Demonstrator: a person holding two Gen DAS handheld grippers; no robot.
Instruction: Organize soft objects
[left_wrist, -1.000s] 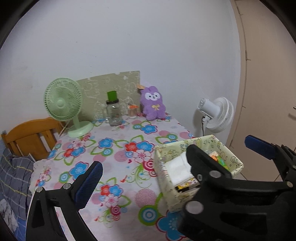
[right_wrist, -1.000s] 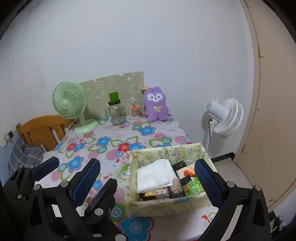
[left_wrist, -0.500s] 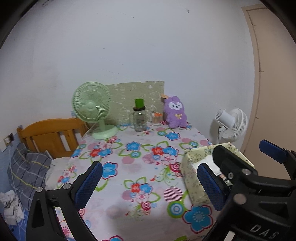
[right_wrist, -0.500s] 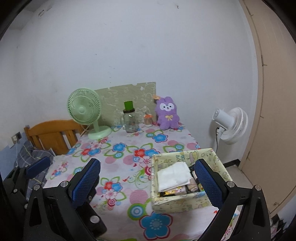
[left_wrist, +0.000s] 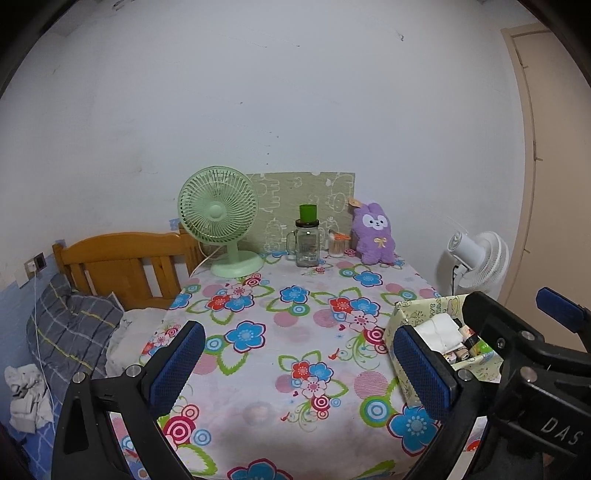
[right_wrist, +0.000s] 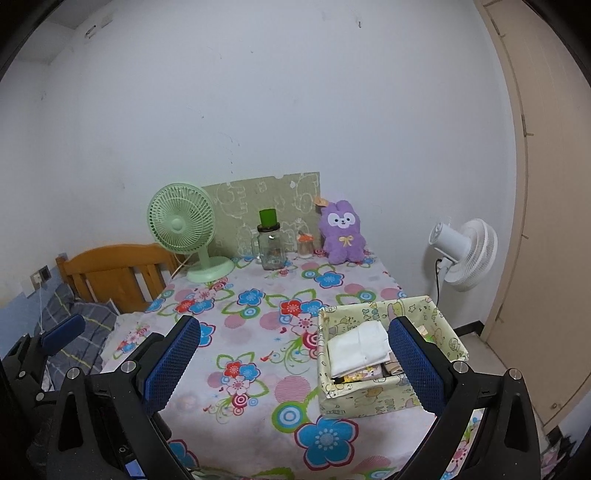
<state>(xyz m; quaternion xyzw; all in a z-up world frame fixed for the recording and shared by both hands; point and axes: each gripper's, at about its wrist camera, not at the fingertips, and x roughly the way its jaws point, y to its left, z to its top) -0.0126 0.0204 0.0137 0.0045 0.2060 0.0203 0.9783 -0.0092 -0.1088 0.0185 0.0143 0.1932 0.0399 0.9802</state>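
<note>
Left wrist view is showing the left tongs (left_wrist: 295, 365) hanging wide apart and empty above the near part of the table (left_wrist: 280, 332), which is wearing a flowered cloth. The landmark here is the fabric box (right_wrist: 373, 398), pale yellow-green with cartoon prints, sitting at the table's near right corner. Inside the box a folded white cloth (right_wrist: 358, 349) is lying on top at its left side, and small packets are showing at its right side, though they are too small to tell what they are. The right tongs (right_wrist: 291, 365) are also spreading wide and gripping nothing; their right finger (right_wrist: 413, 369) is crossing in front of the box's right half, seemingly hovering above it rather than touching.

Well beyond the box, at the far edge against the wall, a purple plush rabbit (right_wrist: 341, 232) is sitting upright. Just left of the rabbit a small jar with an orange lid (right_wrist: 304, 245) is standing, then a glass mug jar (right_wrist: 271, 249) with a green cup (right_wrist: 267, 217) upturned on its lid. Farther left of these a green desk fan (right_wrist: 183, 229) is facing forward. A green printed board (right_wrist: 258, 206) is leaning on the wall behind them.

To the right of the box, off the table, a white fan (right_wrist: 465, 254) is standing on the floor. Far left of the box, a wooden headboard (left_wrist: 122, 262) and a grey checked pillow (left_wrist: 70, 332) are showing beside the table.
</note>
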